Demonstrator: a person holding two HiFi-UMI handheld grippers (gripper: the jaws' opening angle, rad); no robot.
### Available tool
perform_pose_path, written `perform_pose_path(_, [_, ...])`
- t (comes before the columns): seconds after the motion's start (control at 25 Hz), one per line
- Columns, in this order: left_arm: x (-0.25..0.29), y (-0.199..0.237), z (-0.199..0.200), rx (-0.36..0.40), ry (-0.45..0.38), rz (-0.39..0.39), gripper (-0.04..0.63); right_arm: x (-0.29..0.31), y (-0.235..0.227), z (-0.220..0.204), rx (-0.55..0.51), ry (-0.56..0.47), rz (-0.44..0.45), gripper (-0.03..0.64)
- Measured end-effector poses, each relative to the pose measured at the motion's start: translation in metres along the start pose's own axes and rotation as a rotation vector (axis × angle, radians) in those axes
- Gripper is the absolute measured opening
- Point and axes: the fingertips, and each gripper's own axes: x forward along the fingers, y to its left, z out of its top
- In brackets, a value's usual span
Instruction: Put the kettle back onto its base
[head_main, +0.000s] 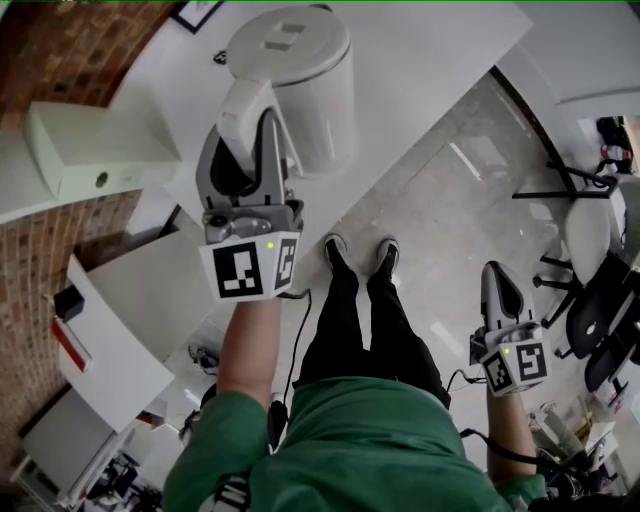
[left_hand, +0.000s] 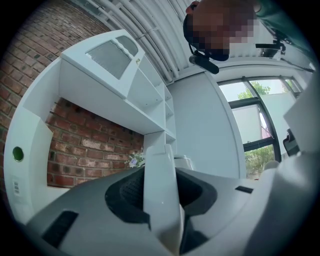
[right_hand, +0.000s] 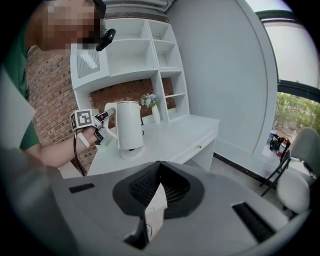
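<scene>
Clamping the kettle (head_main: 300, 60) by its handle (left_hand: 160, 200), the left tool (head_main: 245, 135) sits beside it.

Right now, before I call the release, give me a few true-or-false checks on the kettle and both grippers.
1. The left gripper is shut on the handle of the kettle. True.
2. The right gripper holds a cup. False: it is empty and shut, low over the floor, away from the desk.
3. The kettle lies on its side. False: it stands upright on the white desk.
4. The lid is closed on the kettle. True.
</scene>
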Motion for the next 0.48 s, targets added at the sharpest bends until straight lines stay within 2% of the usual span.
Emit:
perform_pose_path(0.32, [-0.003, -0.001, -0.004, -0.008, -0.008, 0.022, 0.144, 0.004, -0.001, -0.007, 0.035, 0.019, 0.009, 0.021])
perform_pose_path(0.48, [-0.016, -0.009, -0.011, 0.028, 0.0, 0.027, 0.144, 0.006, -0.001, -0.008, 0.041, 0.016, 0.009, 0.021])
